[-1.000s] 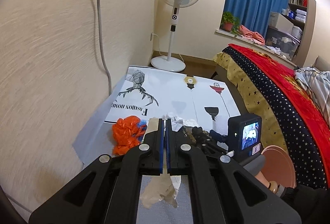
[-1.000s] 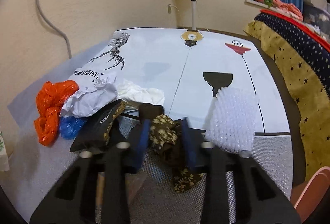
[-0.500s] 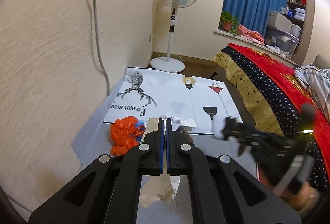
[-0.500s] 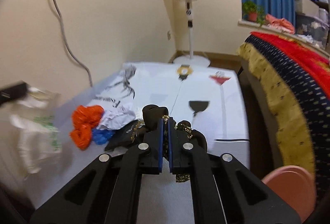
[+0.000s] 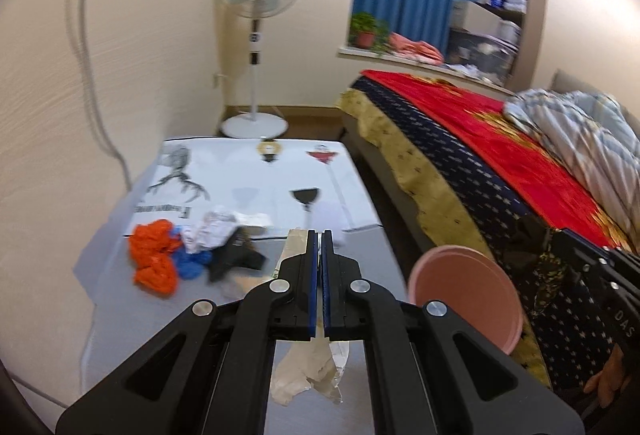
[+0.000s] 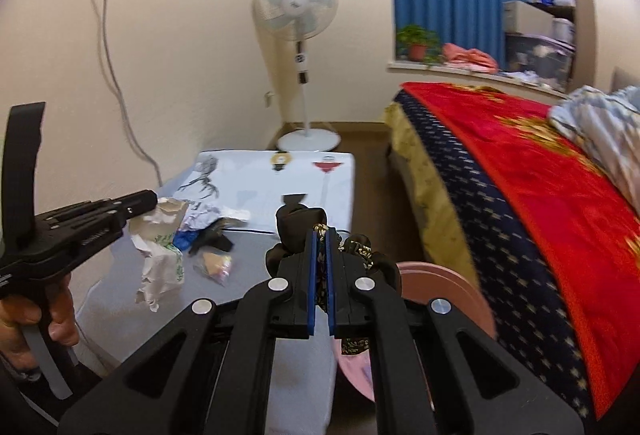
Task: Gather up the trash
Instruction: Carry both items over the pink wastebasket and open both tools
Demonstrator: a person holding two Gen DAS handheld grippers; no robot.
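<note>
Taking the pink bin [image 6: 444, 287] as the landmark: far to its left, against the wall, an orange bag [image 5: 154, 261] lies on the surface [image 5: 120, 319], touching a blue bag [image 5: 192, 263] on its right. Next to these sit crumpled white paper [image 5: 214, 231] and a black wrapper [image 5: 236, 257], all well left of the bin. A small clear packet [image 6: 216, 265] lies on the surface nearer the bin. The left gripper [image 5: 318, 263], held in a hand [image 6: 36, 319] left of the bin, has its jaws clenched on a torn paper bag [image 6: 160, 251], which hangs below them above the surface. The right gripper [image 6: 321, 263] is just left of the bin's rim and above it, its jaws clamped on a dark patterned cloth [image 6: 298, 225] that bunches around the tips and dangles beneath them. The bin stands on the floor between the surface and the bed [image 6: 540, 203]. Beyond the surface, farther from the bin, a fan [image 6: 296, 11] stands by the wall.
</note>
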